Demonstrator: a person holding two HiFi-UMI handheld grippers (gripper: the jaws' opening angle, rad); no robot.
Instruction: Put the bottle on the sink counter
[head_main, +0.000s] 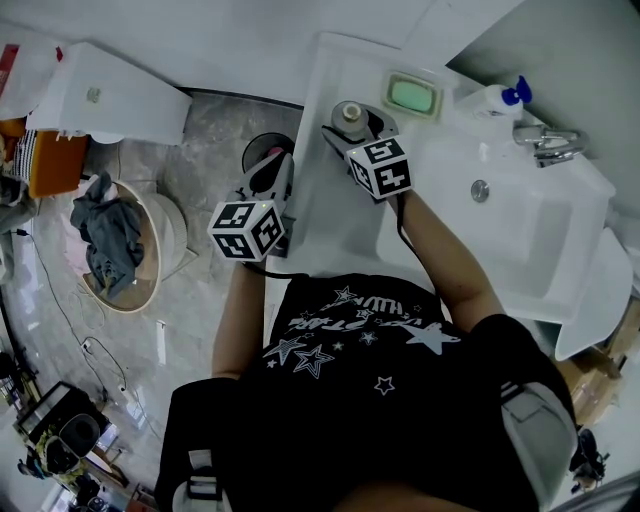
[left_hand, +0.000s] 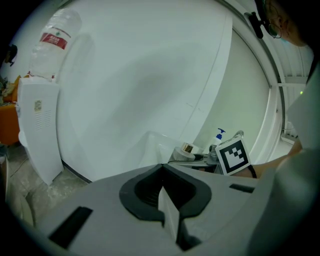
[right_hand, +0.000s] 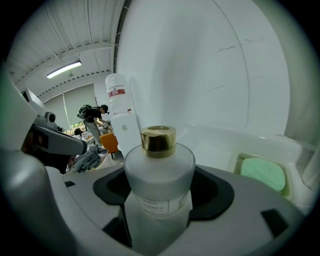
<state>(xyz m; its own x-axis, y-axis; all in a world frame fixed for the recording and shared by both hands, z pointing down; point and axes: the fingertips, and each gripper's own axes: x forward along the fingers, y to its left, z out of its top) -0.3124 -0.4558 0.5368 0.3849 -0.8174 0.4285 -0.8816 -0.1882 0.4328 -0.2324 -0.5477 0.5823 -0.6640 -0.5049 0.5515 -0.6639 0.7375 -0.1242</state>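
Observation:
A frosted bottle (head_main: 348, 113) with a gold cap stands upright between the jaws of my right gripper (head_main: 354, 128), which is shut on it. It is held over the far left end of the white sink counter (head_main: 325, 205); whether its base touches the counter I cannot tell. In the right gripper view the bottle (right_hand: 159, 170) fills the middle, with the right gripper (right_hand: 159, 202) closed round its body. My left gripper (head_main: 274, 165) hangs just left of the counter over the floor, shut and holding nothing. From the left gripper (left_hand: 163, 196) the bottle (left_hand: 187, 149) shows far off.
A soap dish with a green bar (head_main: 413, 95), a blue-topped pump bottle (head_main: 500, 97) and a tap (head_main: 545, 143) line the back of the basin (head_main: 490, 215). On the floor to the left are a dark bin (head_main: 260, 152), a laundry basket (head_main: 118, 245) and a white cabinet (head_main: 110, 100).

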